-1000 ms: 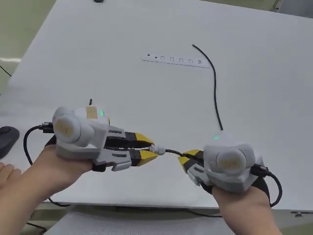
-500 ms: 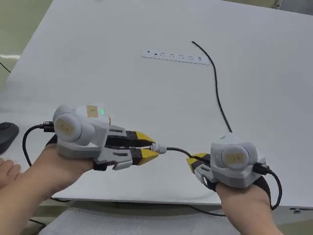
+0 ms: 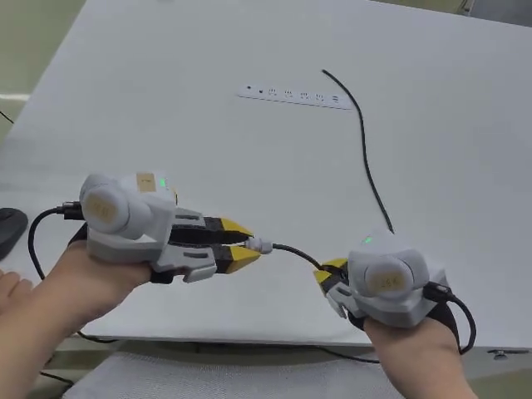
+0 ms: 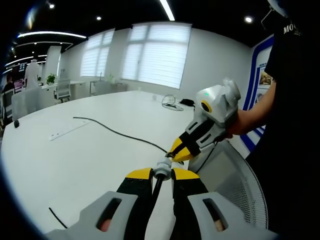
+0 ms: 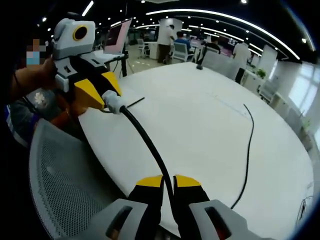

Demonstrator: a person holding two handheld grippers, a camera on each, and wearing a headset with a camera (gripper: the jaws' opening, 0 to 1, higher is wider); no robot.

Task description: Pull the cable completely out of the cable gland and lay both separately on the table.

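Note:
My left gripper [image 3: 246, 247] is shut on the small white cable gland [image 3: 258, 246], held just above the table's near edge. In the left gripper view the gland [image 4: 162, 169] sits between the yellow tips of that gripper [image 4: 161, 175]. A black cable [image 3: 293, 253] runs out of the gland and arcs to my right gripper [image 3: 327, 275], which is shut on it. In the right gripper view the cable [image 5: 148, 142] passes between the jaws of that gripper [image 5: 168, 181] and leads up to the gland [image 5: 113, 101]. Beyond the right gripper the cable [image 3: 366, 162] lies across the table.
A white power strip [image 3: 293, 95] lies far back on the white table [image 3: 166, 125], near the cable's far end. A dark object [image 3: 10, 224] sits off the table's left edge. A mesh chair back [image 5: 60, 170] stands close below the near edge.
The two grippers have drawn further apart, the left a little left and up. The stretch of cable showing between the gland and the right gripper has grown longer.

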